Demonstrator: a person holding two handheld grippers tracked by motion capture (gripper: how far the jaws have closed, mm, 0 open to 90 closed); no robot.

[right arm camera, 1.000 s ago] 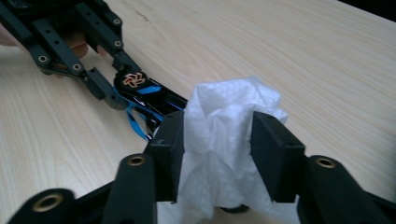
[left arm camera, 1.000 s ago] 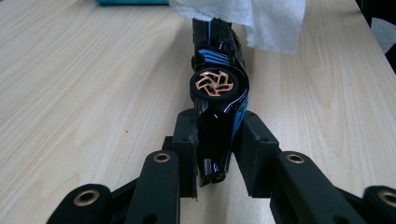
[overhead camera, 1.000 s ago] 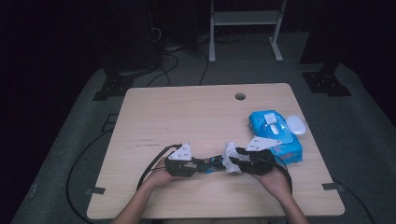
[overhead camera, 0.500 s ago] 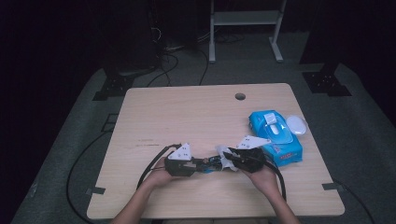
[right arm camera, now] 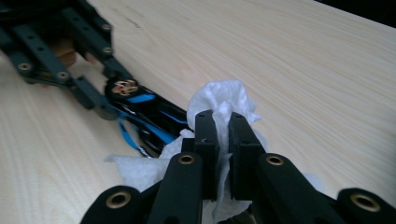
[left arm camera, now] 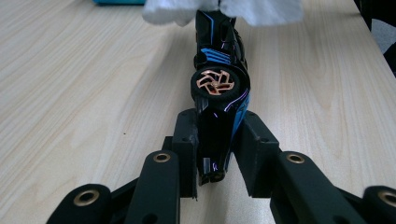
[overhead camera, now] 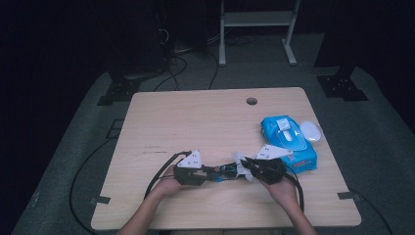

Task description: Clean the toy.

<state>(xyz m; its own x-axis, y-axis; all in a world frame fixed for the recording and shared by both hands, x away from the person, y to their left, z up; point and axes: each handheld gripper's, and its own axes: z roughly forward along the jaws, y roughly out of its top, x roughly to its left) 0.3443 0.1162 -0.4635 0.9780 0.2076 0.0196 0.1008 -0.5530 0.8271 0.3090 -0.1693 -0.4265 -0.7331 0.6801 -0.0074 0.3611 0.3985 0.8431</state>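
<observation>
A black toy car with blue stripes [left arm camera: 219, 88] lies on its side, one copper-spoked wheel facing up. My left gripper [left arm camera: 218, 140] is shut on the car's near end. In the high view that left gripper [overhead camera: 213, 174] points right and holds the car [overhead camera: 226, 171] just above the table's front. My right gripper [right arm camera: 223, 126] has just been closing and is shut on a crumpled white wipe [right arm camera: 219, 95]. The wipe [overhead camera: 242, 164] rests against the car's far end [right arm camera: 144, 109], where the right gripper [overhead camera: 249, 166] faces the left one.
A blue pack of wipes [overhead camera: 286, 142] lies at the table's right side, close behind my right hand. A small white oval object [overhead camera: 310, 130] sits beside it. There is a round hole [overhead camera: 251, 101] in the wooden table [overhead camera: 195, 122] near its far edge.
The right gripper has shifted a little at the car's far end with the wipe. The left gripper and the car have kept still.
</observation>
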